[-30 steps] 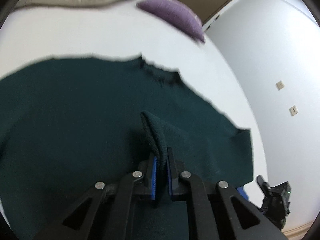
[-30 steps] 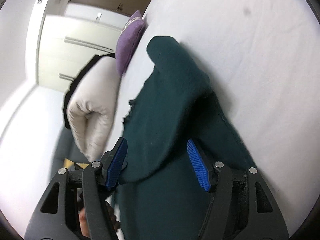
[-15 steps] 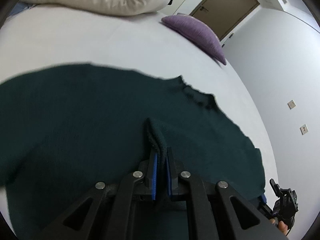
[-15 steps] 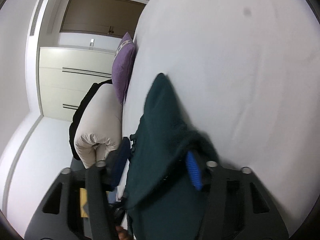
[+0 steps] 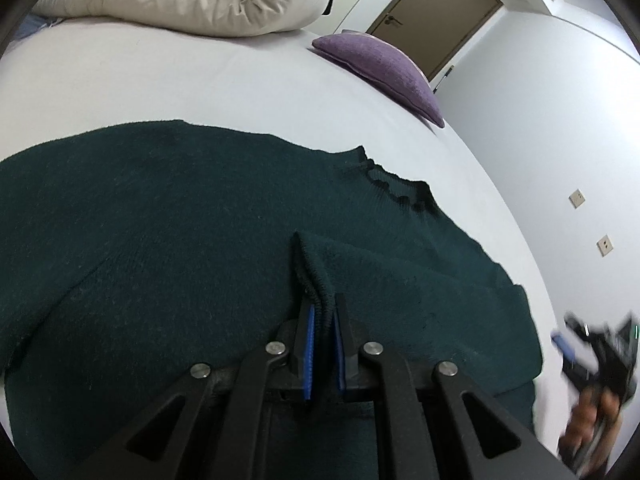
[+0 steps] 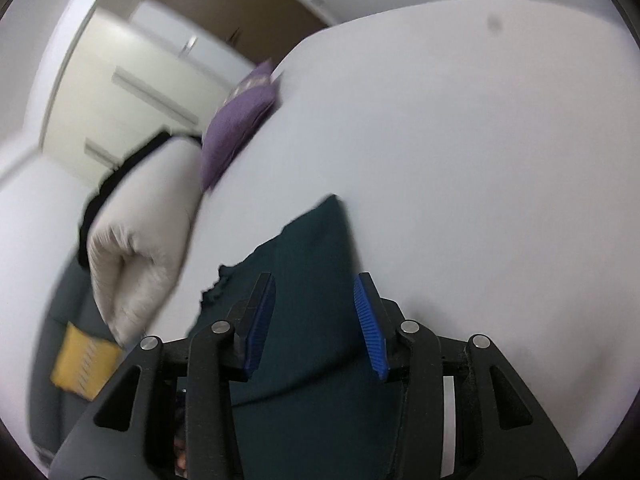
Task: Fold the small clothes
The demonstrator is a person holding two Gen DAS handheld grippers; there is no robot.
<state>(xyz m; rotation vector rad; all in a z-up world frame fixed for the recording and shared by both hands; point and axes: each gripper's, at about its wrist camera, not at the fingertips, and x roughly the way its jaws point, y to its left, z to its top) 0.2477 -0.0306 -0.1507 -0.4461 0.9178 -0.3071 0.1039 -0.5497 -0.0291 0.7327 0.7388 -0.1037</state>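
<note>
A dark green knitted sweater lies spread on the white bed, neckline at the far right. My left gripper is low over its middle, shut on a ribbed fold that stands up between the pads; the jaws are starting to open. In the right wrist view my right gripper hovers over the sweater's right edge, jaws opening, pads not touching the cloth. The same gripper appears blurred in a hand at the right edge of the left wrist view.
A purple pillow and a bunched cream duvet lie at the far end of the bed. A brown door and white wall stand beyond. Bare sheet stretches right of the sweater. A yellow object sits low at the left.
My left gripper sank a little with the fold still in it. My right gripper closed on bunched sweater cloth, then let go, rose and rolled; that cloth now lies flat.
</note>
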